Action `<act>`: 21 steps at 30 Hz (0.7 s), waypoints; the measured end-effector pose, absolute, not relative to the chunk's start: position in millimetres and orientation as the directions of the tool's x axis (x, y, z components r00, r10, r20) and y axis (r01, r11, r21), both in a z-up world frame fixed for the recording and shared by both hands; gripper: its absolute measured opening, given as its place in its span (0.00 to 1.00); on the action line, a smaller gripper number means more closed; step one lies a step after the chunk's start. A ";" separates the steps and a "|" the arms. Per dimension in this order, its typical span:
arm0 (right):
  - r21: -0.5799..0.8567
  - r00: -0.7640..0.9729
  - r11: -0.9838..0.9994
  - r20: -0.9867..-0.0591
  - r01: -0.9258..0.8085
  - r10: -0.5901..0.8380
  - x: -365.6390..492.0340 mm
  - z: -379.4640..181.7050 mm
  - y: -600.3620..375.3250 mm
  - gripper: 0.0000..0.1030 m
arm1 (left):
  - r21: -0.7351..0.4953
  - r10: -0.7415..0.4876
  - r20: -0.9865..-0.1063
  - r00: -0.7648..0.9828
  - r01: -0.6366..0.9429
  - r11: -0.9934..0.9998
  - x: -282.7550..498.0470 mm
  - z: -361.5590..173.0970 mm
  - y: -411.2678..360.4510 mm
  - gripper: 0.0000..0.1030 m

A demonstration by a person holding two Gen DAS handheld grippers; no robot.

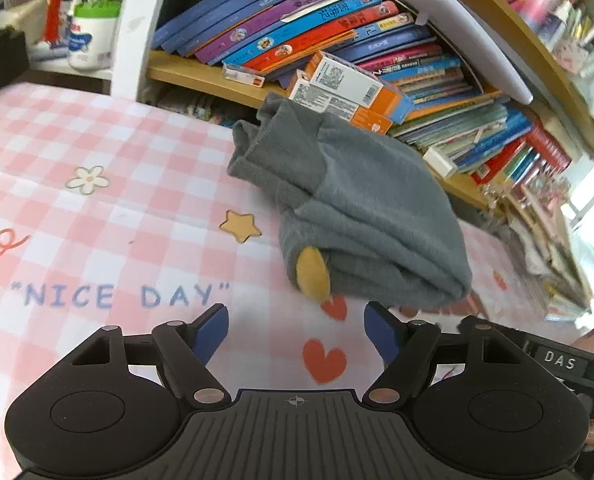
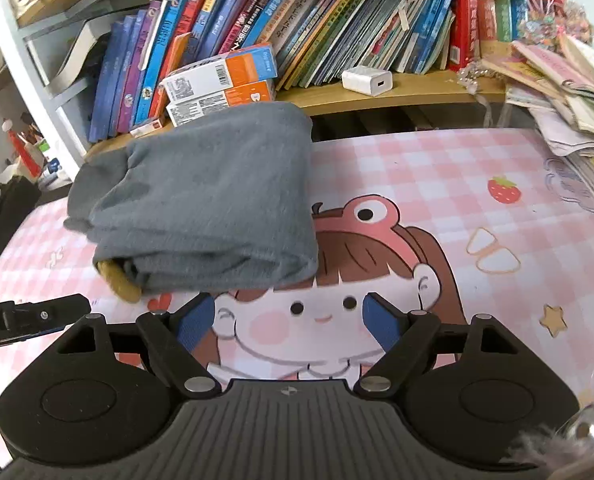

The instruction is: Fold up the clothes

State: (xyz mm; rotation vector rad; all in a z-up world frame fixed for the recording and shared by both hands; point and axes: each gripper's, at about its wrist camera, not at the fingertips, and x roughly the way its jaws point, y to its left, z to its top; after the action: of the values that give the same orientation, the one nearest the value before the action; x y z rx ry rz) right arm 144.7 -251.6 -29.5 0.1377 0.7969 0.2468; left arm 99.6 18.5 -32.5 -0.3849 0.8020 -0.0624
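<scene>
Its far edge hidden against the bookshelf [image 2: 397, 92], the grey garment [image 2: 205, 200] lies folded into a thick bundle on the pink checked surface [image 1: 97, 140], a yellow patch [image 1: 313, 274] peeking out, with both the left hand-held gripper [image 1: 297, 334] and right hand-held gripper [image 2: 287, 324] released just before it.

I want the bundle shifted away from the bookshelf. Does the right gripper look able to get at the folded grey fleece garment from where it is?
Probably yes. The right gripper is open, and the folded grey fleece garment lies just ahead and slightly left on the pink checked mat, with nothing between them.
</scene>
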 end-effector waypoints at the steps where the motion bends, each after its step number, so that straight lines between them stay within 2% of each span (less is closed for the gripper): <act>1: 0.201 0.679 0.966 -0.687 -0.163 0.257 139.4 -29.1 -250.2 0.78 | -0.345 -0.180 -0.690 0.701 -0.100 0.933 95.6 -30.9 16.0 0.74; 12: 0.070 0.739 0.979 -0.647 -0.191 0.191 99.2 -24.6 -237.7 0.84 | -0.212 -0.065 -0.655 0.753 -0.101 0.972 63.5 -14.2 -6.4 0.87; 15: 0.040 0.757 0.981 -0.631 -0.190 0.172 93.2 -22.9 -234.4 0.91 | -0.186 -0.041 -0.640 0.767 -0.102 0.977 56.3 -11.5 -12.0 0.92; 21: 0.010 0.766 0.980 -0.623 -0.198 0.160 86.5 -22.2 -231.8 0.94 | -0.125 -0.008 -0.635 0.773 -0.093 0.988 50.4 -9.4 -16.3 0.94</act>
State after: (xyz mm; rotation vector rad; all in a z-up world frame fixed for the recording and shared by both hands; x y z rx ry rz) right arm 86.5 -231.8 -22.2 -0.0576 0.6709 0.1946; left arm 50.4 -16.3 -9.4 -0.1530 0.6869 0.0460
